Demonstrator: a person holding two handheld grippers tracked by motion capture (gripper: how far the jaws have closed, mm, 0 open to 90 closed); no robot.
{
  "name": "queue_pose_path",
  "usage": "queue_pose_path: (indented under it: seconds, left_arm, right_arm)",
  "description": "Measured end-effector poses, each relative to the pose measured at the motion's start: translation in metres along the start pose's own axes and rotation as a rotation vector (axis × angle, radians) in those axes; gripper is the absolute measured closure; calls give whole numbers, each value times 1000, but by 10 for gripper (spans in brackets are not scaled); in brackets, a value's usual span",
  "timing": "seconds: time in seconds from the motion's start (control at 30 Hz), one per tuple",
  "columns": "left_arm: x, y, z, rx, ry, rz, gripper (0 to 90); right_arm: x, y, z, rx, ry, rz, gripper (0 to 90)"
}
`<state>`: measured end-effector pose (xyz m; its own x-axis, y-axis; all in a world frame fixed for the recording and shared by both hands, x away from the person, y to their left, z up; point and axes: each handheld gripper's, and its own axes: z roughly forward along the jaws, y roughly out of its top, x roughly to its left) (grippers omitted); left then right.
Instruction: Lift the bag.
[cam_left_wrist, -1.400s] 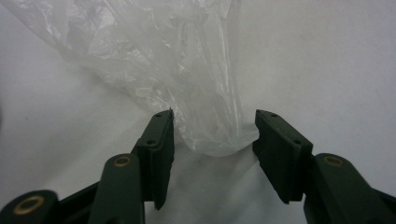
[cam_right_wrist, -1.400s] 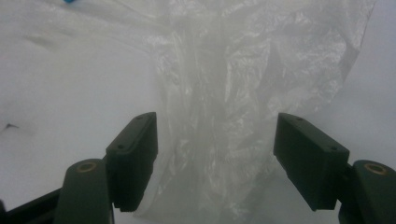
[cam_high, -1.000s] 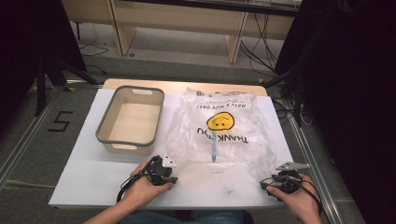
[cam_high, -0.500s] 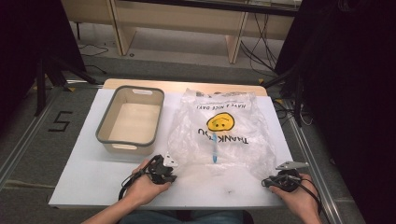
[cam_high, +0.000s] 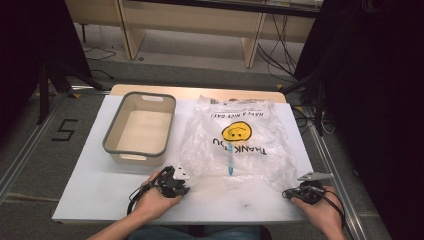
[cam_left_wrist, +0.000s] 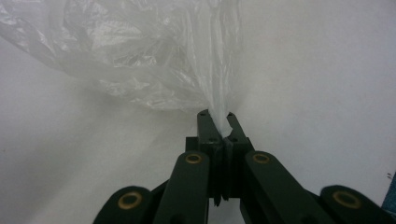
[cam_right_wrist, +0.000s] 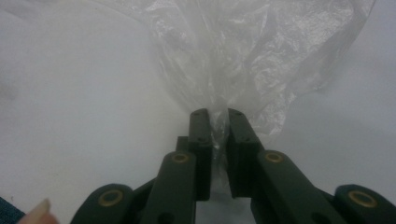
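A clear plastic bag (cam_high: 250, 150) printed with a yellow smiley and "THANK YOU" lies flat on the white table (cam_high: 90, 185), its print facing away from me. Inside it a thin blue object (cam_high: 230, 164) shows through. My left gripper (cam_high: 184, 187) sits at the bag's near left corner. In the left gripper view its jaws (cam_left_wrist: 217, 115) have just closed on a bunched strip of the bag (cam_left_wrist: 154, 60). My right gripper (cam_high: 299, 190) is at the near right corner. Its jaws (cam_right_wrist: 217, 114) have just been closing and pinch gathered bag film (cam_right_wrist: 252, 51).
A beige basin with a grey rim (cam_high: 113, 136) stands empty on the table, left of the bag. The table's front edge runs just below both hands. A wooden bench (cam_high: 200, 20) and cables lie on the floor beyond the table.
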<state>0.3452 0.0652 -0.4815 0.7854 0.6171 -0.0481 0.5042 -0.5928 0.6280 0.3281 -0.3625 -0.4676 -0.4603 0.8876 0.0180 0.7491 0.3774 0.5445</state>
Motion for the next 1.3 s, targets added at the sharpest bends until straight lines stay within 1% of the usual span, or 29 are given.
queue_pose_path:
  seconds: [0.03,0.07,0.1,0.13,0.17,0.27,0.33,0.37,0.4,0.43,0.47,0.5,0.53,0.57,0.6,0.63,0.67,0.73,0.77,0.8,0.83,0.9,0.97,1.03,1.07,1.2,1.23,1.27,1.3]
  left_arm:
    - [-1,0,0,-12,-6,3,893]
    - [-1,0,0,-12,-6,3,893]
    - [-1,1,-2,-25,-8,17,893]
    - [-1,1,-2,-25,-8,17,893]
    - [-2,2,-3,-37,-4,17,893]
    - [0,3,-8,-76,8,19,894]
    - [2,3,-12,-114,13,16,894]
    - [4,4,-16,-146,23,22,894]
    - [4,4,-16,-146,23,22,894]
    - [6,5,-20,-179,31,27,894]
    - [6,5,-20,-179,31,27,894]
    - [6,6,-21,-198,36,26,894]
    - [7,6,-22,-212,38,27,894]
    - [7,6,-22,-223,42,27,894]
    - [7,6,-23,-239,46,29,894]
    - [7,8,-26,-271,52,34,894]
    - [7,8,-26,-271,52,34,894]
    - [7,9,-30,-306,62,40,895]
    - [6,11,-33,-336,70,50,894]
    - [6,11,-33,-336,70,50,894]
    - [6,11,-35,-347,73,56,894]
    - [6,13,-38,-379,78,58,894]
    - [5,15,-42,-402,91,71,894]
    - [5,17,-45,-421,101,81,894]
    - [5,18,-46,-431,102,80,894]
    - [5,20,-51,-452,108,86,895]
    - [5,21,-52,-457,110,90,894]
    - [4,21,-53,-462,112,90,894]
    - [4,23,-55,-475,118,93,894]
  right_arm:
    - [-1,0,0,-3,3,9,853]
    - [-1,0,0,-3,3,9,853]
    - [-2,-1,0,-6,6,16,867]
    - [-2,-1,0,-6,6,16,867]
    - [-3,-1,-1,-8,10,28,881]
    - [-4,-1,-1,-16,14,35,889]
    - [-4,-1,-1,-17,15,42,893]
    - [-5,-1,-3,-23,1,39,896]
    - [-5,-1,-3,-23,1,39,896]
    - [-7,0,-6,-44,-6,53,897]
    - [-7,0,-6,-44,-6,53,897]
    - [-8,0,-9,-63,-16,61,898]
    - [-8,0,-9,-63,-16,61,898]
    - [-9,0,-10,-81,-20,65,899]
    - [-9,0,-10,-81,-20,65,899]
    - [-9,0,-11,-93,-23,67,899]
    - [-9,0,-11,-93,-23,67,899]
    - [-8,1,-12,-102,-30,70,899]
    - [-9,2,-14,-118,-35,69,899]
    - [-9,2,-14,-118,-35,69,899]
    - [-9,3,-15,-131,-40,73,899]
    - [-9,4,-16,-136,-43,74,899]
    - [-8,5,-19,-156,-52,75,899]
    - [-8,6,-20,-161,-53,72,899]
    - [-7,6,-20,-168,-55,71,899]
    - [-7,9,-23,-191,-68,72,899]
    - [-7,11,-26,-209,-75,70,900]
    - [-7,11,-26,-209,-75,70,900]
    - [-6,12,-28,-223,-83,71,900]
